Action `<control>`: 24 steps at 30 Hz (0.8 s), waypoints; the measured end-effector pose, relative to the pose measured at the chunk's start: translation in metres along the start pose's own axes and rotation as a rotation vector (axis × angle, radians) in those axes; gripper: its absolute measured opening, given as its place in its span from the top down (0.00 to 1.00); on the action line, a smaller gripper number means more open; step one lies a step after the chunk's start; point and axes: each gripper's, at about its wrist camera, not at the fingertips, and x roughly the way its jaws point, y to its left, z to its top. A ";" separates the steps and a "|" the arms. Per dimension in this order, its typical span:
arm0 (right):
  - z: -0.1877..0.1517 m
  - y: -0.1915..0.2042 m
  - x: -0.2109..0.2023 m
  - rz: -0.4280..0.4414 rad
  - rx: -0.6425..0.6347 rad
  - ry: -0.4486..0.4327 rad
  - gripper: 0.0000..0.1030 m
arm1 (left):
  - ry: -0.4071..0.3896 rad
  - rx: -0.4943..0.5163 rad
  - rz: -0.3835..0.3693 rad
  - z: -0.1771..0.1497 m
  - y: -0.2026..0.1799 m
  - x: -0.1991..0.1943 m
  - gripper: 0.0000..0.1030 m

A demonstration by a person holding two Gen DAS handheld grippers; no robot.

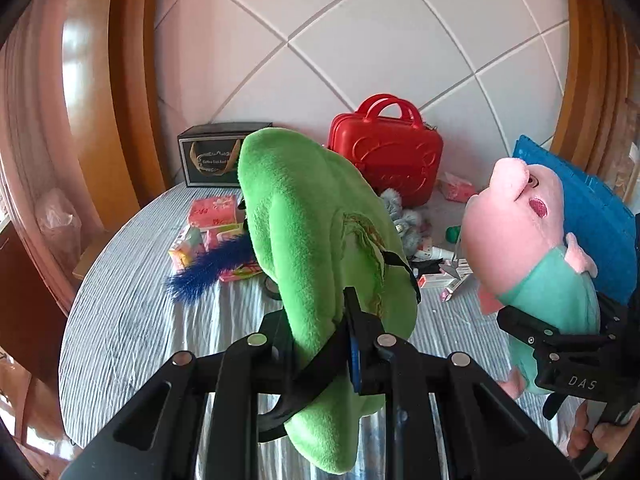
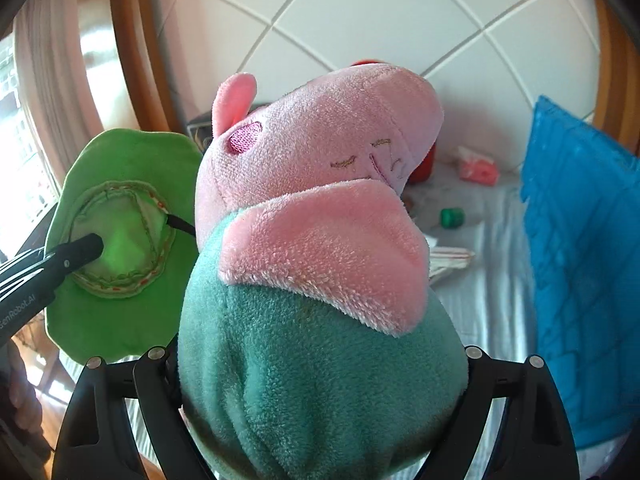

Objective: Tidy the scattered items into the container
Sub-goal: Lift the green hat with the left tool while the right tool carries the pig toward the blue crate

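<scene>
Both loads ride above the bed [image 1: 132,320]: the left tool [image 1: 320,344] clamped on a green plush hat [image 1: 312,216], the right tool [image 2: 324,392] on a pig plush [image 2: 320,216]. Next, seemingly, carrying them to the blue container [image 2: 580,264] and releasing.

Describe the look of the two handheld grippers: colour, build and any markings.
Both are matte black plastic. The left gripper has angular slotted linkage arms with round silver pins and a blue finger pad. The right gripper carries white letters "DAS". The left's side reads "enRobot.AI" in the right view.
</scene>
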 end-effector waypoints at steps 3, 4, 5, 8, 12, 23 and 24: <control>0.006 -0.003 -0.027 -0.060 0.016 -0.048 0.14 | -0.035 0.023 -0.040 0.004 -0.005 -0.015 0.81; 0.007 -0.003 -0.033 -0.073 0.022 -0.053 0.14 | -0.039 0.026 -0.052 0.005 -0.005 -0.020 0.81; 0.010 -0.003 -0.040 -0.085 0.027 -0.059 0.14 | -0.044 0.029 -0.064 0.005 -0.006 -0.024 0.81; 0.016 -0.006 -0.058 -0.127 0.039 -0.075 0.14 | -0.072 0.050 -0.094 0.005 -0.011 -0.040 0.81; 0.020 -0.014 -0.075 -0.155 0.061 -0.102 0.13 | -0.081 0.072 -0.113 0.004 -0.021 -0.054 0.81; 0.030 -0.084 -0.148 -0.227 0.114 -0.227 0.13 | -0.148 0.152 -0.161 0.014 -0.097 -0.084 0.81; 0.032 -0.098 -0.156 -0.235 0.121 -0.242 0.13 | -0.158 0.161 -0.168 0.016 -0.111 -0.085 0.81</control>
